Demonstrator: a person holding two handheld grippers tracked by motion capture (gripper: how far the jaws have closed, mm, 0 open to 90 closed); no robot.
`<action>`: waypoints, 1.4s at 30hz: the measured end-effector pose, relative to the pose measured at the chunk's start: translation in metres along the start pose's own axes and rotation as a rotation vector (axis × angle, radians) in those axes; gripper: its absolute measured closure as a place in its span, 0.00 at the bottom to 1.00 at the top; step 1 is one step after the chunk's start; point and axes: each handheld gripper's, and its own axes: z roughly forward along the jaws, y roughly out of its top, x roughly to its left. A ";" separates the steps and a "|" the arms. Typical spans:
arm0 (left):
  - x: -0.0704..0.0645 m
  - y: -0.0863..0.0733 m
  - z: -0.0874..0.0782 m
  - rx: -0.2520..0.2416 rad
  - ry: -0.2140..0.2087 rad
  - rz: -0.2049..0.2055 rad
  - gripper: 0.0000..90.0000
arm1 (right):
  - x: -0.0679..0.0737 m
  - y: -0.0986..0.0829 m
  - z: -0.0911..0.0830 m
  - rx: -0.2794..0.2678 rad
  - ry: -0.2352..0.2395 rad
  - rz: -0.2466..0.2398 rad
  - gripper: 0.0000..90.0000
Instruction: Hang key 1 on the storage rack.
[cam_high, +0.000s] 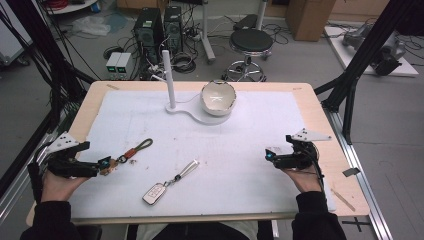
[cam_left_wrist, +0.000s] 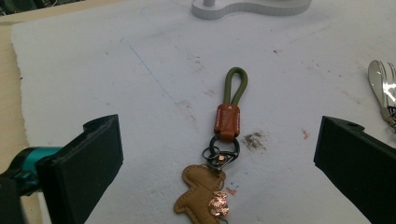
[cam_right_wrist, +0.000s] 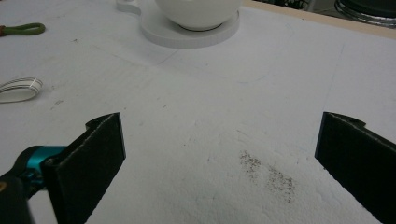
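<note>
Here, left tool (cam_left_wrist: 218, 154) spread wide, keychain (cam_left_wrist: 223, 154) lying between its jaws, right tool (cam_right_wrist: 219, 158) spread over bare mat (cam_right_wrist: 210, 116).

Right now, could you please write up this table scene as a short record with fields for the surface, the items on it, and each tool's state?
surface: white mat on a wooden table
stand: white stand with upright post, at the far middle
bowl: white bowl on the stand's round base
keychain: green-loop keychain with tan leather charm, between the left jaws
car key: car key with white strap, near front centre
left tool: left tool open, holding nothing
right tool: right tool open, over bare mat
</note>
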 end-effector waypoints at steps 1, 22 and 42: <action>0.002 0.000 0.000 0.006 0.003 -0.005 0.02 | 0.000 0.000 0.000 -0.005 -0.004 0.006 0.01; 0.005 0.023 0.030 0.124 -0.018 0.027 0.02 | -0.003 0.001 0.008 0.009 0.026 0.041 0.01; 0.002 0.033 0.064 0.244 -0.040 0.094 0.03 | 0.001 0.003 0.013 0.035 0.023 0.026 0.01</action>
